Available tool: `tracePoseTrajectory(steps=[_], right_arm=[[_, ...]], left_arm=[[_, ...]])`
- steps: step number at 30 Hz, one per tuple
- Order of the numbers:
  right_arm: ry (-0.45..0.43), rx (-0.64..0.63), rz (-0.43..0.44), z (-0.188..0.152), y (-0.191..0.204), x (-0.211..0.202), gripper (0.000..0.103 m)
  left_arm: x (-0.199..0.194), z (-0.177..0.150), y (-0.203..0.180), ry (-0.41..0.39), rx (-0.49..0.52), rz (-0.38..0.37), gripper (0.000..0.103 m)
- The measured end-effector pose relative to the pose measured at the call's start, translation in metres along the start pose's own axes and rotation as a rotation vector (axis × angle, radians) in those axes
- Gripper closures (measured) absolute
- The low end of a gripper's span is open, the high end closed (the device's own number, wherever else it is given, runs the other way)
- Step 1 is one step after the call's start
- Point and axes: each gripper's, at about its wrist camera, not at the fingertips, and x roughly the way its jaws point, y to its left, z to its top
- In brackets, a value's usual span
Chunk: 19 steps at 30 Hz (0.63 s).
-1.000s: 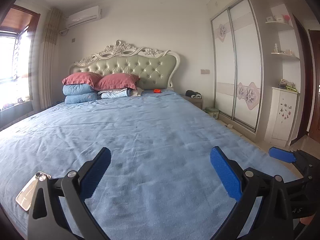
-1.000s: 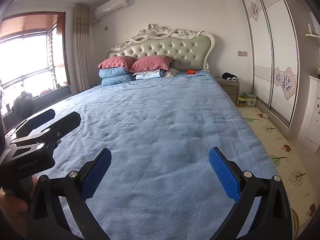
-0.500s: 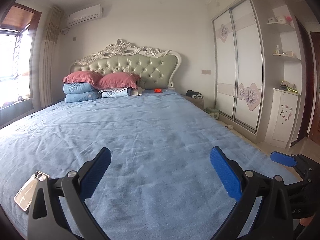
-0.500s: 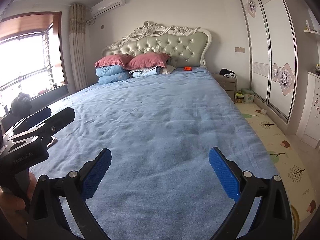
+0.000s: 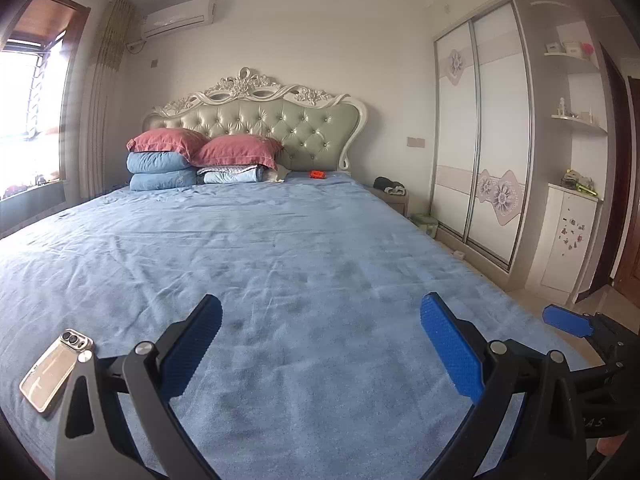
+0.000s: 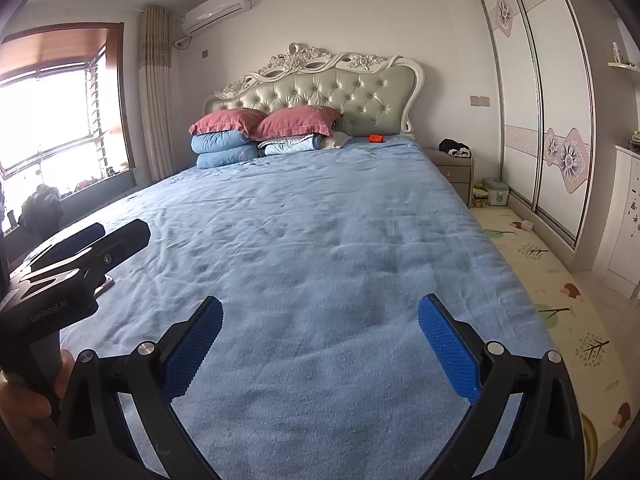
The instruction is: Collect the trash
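Both the left tongs [image 5: 320, 344] and the right tongs [image 6: 318, 344] are held wide apart and empty above the blue bed [image 5: 280, 248], while a small orange item [image 5: 317, 175] is seen at twelve o'clock by the headboard [image 5: 256, 124].

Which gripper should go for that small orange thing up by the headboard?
Probably right: the orange item lies toward the bed's right side. Both the right gripper and left gripper are open, empty and far off.

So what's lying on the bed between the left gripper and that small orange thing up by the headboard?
Only bare blue bedspread, in both wrist views, between the left gripper and the orange item.
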Motion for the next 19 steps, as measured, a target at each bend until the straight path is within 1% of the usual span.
tracePoseTrajectory(steps=[4,7,10,12,15,19], right_arm=[[0.006,0.001,0.006,0.001,0.0,0.001,0.008],[0.006,0.006,0.014,0.002,-0.001,0.002,0.008],[0.008,0.005,0.013,0.003,-0.001,0.004,0.008],[0.008,0.003,0.014,0.004,0.0,0.004,0.008],[0.001,-0.002,0.009,0.004,0.0,0.003,0.008],[-0.002,-0.002,0.006,0.005,-0.001,0.003,0.008]], left_arm=[[0.001,-0.002,0.004,-0.002,-0.015,-0.016,0.004],[0.003,-0.003,0.006,0.024,-0.027,-0.032,0.004],[0.004,-0.004,0.003,0.028,-0.002,0.014,0.004],[0.004,-0.004,0.001,0.03,0.009,0.029,0.004],[0.001,-0.004,-0.002,0.017,0.025,0.039,0.004],[0.0,-0.003,-0.004,0.017,0.027,0.028,0.004]])
